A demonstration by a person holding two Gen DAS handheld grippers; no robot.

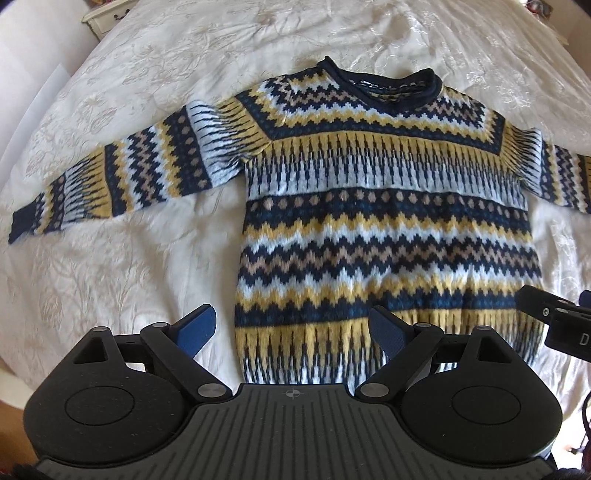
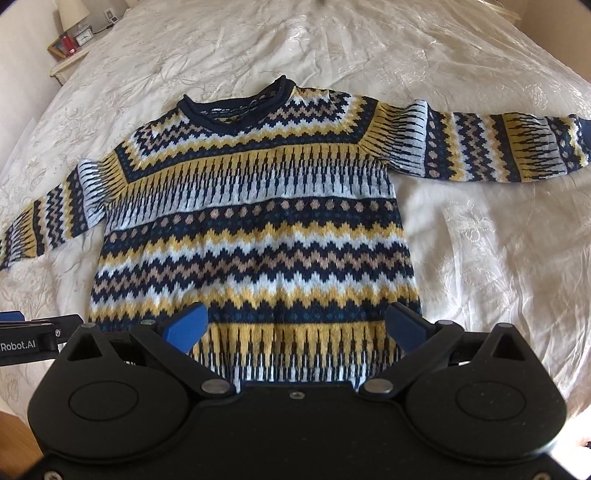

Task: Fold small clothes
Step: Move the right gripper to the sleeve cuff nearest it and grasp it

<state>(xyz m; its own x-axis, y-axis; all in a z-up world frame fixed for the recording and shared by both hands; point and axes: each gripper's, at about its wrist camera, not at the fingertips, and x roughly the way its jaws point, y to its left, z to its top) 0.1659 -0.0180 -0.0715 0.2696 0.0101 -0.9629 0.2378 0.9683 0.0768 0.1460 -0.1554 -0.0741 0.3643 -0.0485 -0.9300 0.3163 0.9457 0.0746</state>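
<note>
A small knitted sweater with navy, yellow, white and tan zigzag bands lies flat on the bed, neck away from me, both sleeves spread out. It also shows in the right wrist view. My left gripper is open and empty, held above the sweater's lower left hem. My right gripper is open and empty above the lower hem; its body shows at the right edge of the left wrist view. The left gripper shows at the left edge of the right wrist view.
A cream embroidered bedspread covers the bed under the sweater. A bedside table with a lamp, a clock and small items stands at the far left. A pale drawer unit is at the far left corner.
</note>
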